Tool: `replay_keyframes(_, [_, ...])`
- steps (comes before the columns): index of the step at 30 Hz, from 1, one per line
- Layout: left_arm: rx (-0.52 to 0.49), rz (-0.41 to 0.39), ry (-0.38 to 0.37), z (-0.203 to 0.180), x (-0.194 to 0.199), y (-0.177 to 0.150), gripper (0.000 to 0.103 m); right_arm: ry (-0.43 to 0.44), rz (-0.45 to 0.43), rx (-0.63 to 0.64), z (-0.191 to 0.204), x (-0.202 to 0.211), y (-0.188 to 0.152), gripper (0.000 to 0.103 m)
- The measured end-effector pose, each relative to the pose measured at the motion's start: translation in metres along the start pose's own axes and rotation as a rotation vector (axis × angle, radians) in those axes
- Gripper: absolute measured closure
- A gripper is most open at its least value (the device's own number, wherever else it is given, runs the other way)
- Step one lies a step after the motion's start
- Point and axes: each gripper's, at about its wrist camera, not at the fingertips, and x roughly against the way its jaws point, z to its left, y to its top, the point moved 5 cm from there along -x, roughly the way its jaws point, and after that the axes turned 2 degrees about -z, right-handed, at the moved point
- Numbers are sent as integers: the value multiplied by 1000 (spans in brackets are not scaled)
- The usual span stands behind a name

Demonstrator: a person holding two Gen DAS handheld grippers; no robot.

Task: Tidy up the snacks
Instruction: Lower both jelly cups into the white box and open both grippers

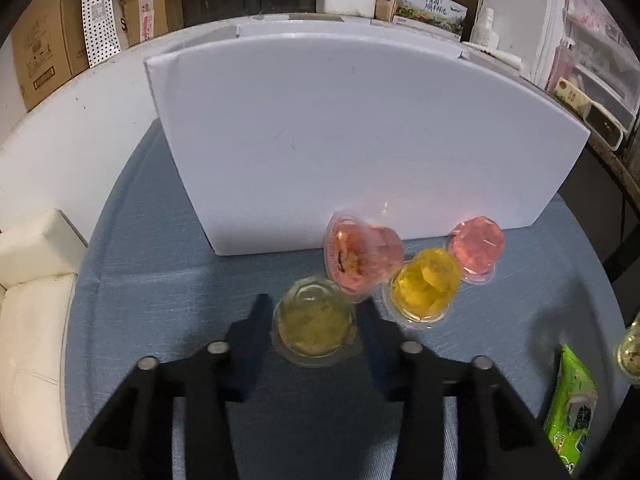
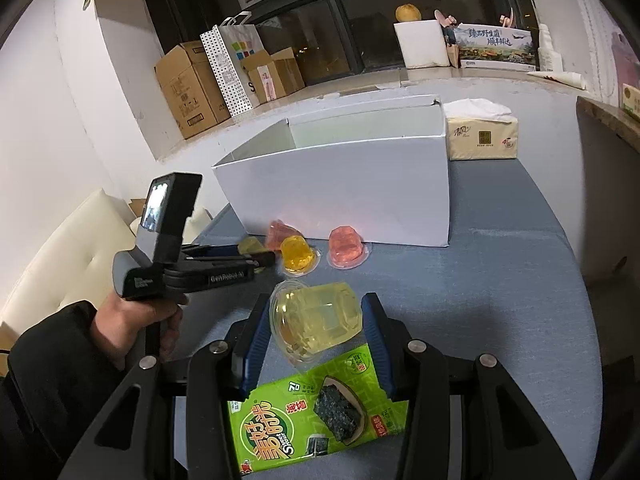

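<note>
A person's hand (image 2: 136, 320) is holding the left gripper (image 1: 316, 312), whose fingers (image 1: 256, 320) are closing narrowly around a pale green jelly cup (image 1: 314, 320) sitting on the blue counter (image 1: 160, 280). Just beyond its right finger, a pink jelly cup (image 1: 360, 256) is lying tipped, a yellow jelly cup (image 1: 426, 284) is touching it, and another pink jelly cup (image 1: 476, 248) is sitting further right, all in front of the white box (image 1: 340, 140). The right gripper (image 2: 316, 320) is clamping a pale yellow jelly cup (image 2: 316, 320) partly closed, lifted above a green seaweed snack packet (image 2: 316, 412) lying below it.
</note>
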Motion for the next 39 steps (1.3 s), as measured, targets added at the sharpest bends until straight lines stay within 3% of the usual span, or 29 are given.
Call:
replay_keyframes(7, [35, -48, -56, 7, 22, -16, 62, 8, 9, -1, 4, -4, -3, 54])
replay_keyframes(21, [-26, -231, -162, -34, 140, -30, 62, 37, -18, 12, 21, -4, 9, 54])
replay_keyframes(26, [-39, -292, -166, -40, 150, 8, 62, 19, -57, 36, 20, 0, 38, 54])
replay_keyframes(30, [-46, -332, -154, -38, 143, 57, 62, 1, -111, 47, 12, -1, 84, 54])
replay_keyframes(34, [-39, -323, -124, -27, 118, 104, 62, -16, -135, 52, 0, -20, 137, 54])
replay_keyframes(39, [-38, -277, -66, -13, 76, 143, 61, -59, -112, 61, -17, -57, 174, 54])
